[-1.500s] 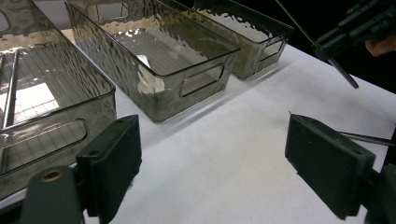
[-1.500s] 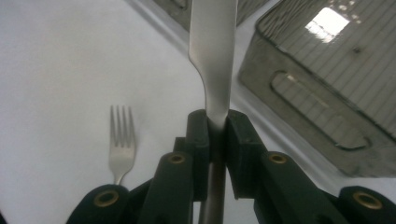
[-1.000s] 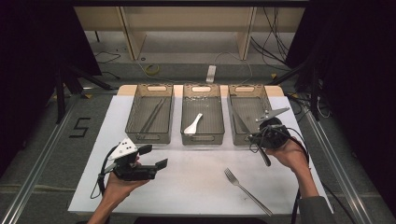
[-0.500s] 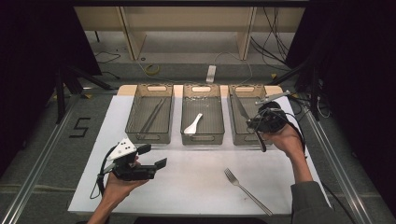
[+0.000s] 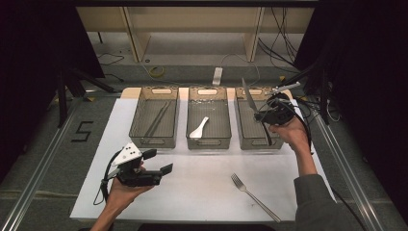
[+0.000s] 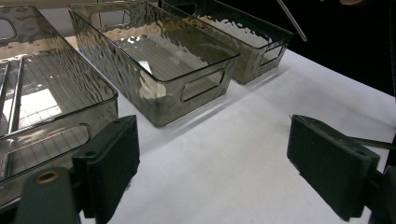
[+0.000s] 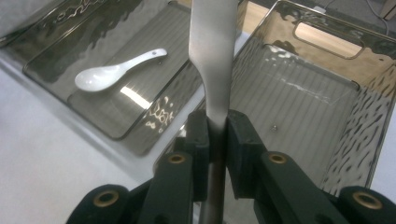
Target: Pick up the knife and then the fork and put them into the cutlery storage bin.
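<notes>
High view — left bin [image 5: 155,123]: chopsticks [image 5: 157,119] | middle bin [image 5: 209,124]: spoon [image 5: 198,128]

A white table [image 5: 202,192] stands on a grey floor [image 5: 43,159], lit from above while both sides of the room fall into darkness. Beyond the table's far edge stands a pale wooden shelf unit [image 5: 192,21] with two uprights. Black cables [image 5: 281,29] trail across the floor near its right upright, and a yellowish coil [image 5: 155,72] lies near its left one. A metal rail [image 5: 41,163] runs along the table's left side, beside a "5" marked on the floor [image 5: 82,131].
</notes>
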Available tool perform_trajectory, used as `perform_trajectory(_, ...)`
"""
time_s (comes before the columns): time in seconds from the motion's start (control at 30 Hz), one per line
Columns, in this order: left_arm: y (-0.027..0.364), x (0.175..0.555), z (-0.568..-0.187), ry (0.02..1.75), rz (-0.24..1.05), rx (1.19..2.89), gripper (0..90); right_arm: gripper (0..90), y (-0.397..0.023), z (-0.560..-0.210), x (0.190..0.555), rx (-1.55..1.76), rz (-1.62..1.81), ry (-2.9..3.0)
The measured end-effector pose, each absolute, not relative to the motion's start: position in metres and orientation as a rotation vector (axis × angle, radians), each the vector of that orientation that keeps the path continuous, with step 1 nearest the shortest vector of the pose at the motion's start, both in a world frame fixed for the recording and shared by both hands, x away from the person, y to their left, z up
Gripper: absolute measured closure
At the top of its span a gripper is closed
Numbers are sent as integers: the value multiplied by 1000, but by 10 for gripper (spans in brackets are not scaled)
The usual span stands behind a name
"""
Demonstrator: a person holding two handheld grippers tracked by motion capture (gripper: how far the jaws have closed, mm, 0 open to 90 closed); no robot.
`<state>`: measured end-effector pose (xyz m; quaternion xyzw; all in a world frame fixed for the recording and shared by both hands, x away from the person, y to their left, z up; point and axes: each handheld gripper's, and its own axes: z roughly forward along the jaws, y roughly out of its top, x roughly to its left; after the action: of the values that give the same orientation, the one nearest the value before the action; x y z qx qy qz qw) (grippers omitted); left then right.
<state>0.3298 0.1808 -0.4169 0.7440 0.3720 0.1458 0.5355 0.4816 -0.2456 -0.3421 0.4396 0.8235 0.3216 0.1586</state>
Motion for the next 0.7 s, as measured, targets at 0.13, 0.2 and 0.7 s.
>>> perform_trajectory(0.13, 181, 330, -417, 886, 347, 1771, 165, 810, -247, -343, 490, 1296, 913, 2329)
perform_trajectory(0.2, 181, 330, -417, 886, 346, 1772, 165, 809, -248, -343, 493, 1314, 920, 2317)
perform_trajectory(0.7, 180, 330, -417, 882, 343, 1772, 165, 809, -240, -349, 513, 1414, 939, 2249)
